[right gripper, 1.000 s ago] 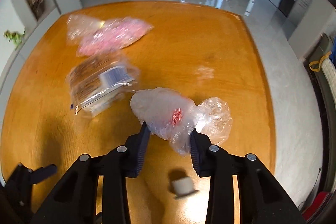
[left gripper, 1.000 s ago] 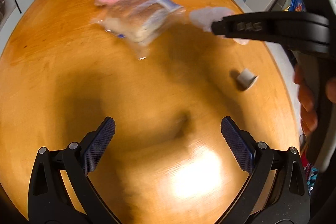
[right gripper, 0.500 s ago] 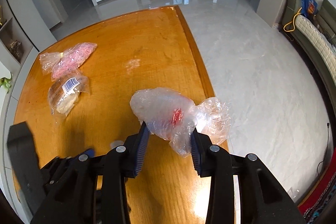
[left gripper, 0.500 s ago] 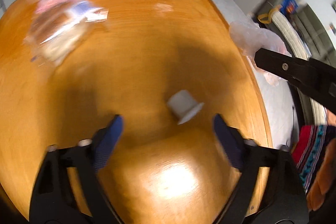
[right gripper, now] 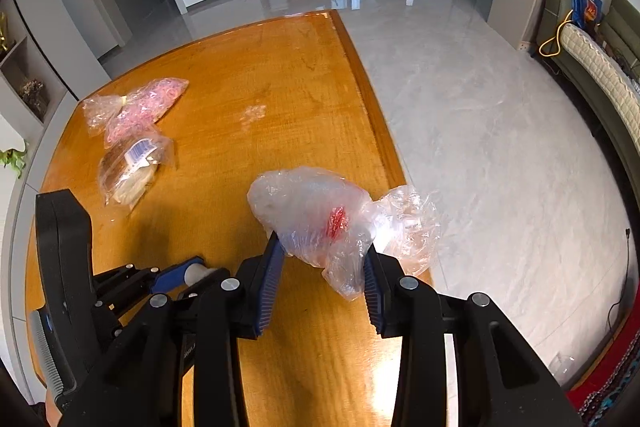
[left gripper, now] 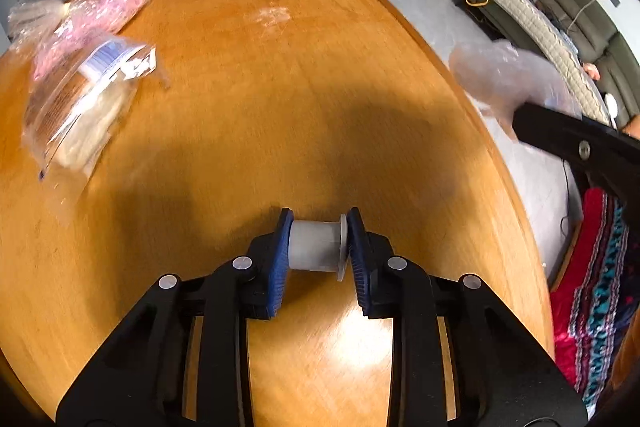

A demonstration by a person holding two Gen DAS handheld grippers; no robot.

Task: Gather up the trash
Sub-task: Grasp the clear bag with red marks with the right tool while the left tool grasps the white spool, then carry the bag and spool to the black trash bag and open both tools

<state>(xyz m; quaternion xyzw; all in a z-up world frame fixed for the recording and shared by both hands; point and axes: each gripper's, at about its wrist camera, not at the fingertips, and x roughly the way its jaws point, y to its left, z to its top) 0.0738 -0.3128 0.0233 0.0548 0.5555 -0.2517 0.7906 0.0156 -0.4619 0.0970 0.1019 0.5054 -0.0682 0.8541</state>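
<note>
The left tongs (left gripper: 318, 247) are closing on a small white spool (left gripper: 316, 245). The spool lies on its side between the two blue pads (left gripper: 280, 259), and both pads touch its ends. It sits low over the wooden surface (left gripper: 280, 87), near the edge closest to the camera.

The right tongs (right gripper: 324, 267) are narrow and hold a crumpled clear plastic bag (right gripper: 320, 211). The bag is bunched up and puffs out above the pads. There is a small red bit (right gripper: 336, 223) inside it. The bag hangs over the right edge of the surface, partly above the shiny grey floor (right gripper: 500, 147).

In the left wrist view, the same bag (left gripper: 504, 79) shows on the right, blurry, at the tip of the black right tongs (left gripper: 576, 147).

Two more bags lie on the far left part of the surface. One is a clear bag full of pink bits (right gripper: 144, 103). Just in front of it, touching it, is a clear bag with something pale and brown in it and a blue and white label (right gripper: 132, 171). Both are well apart from the tongs.

A sofa with a pale quilted cover (right gripper: 600, 75) stands by the right wall. A bright striped cloth in red and teal (left gripper: 592, 287) shows at the lower right in the left wrist view.
</note>
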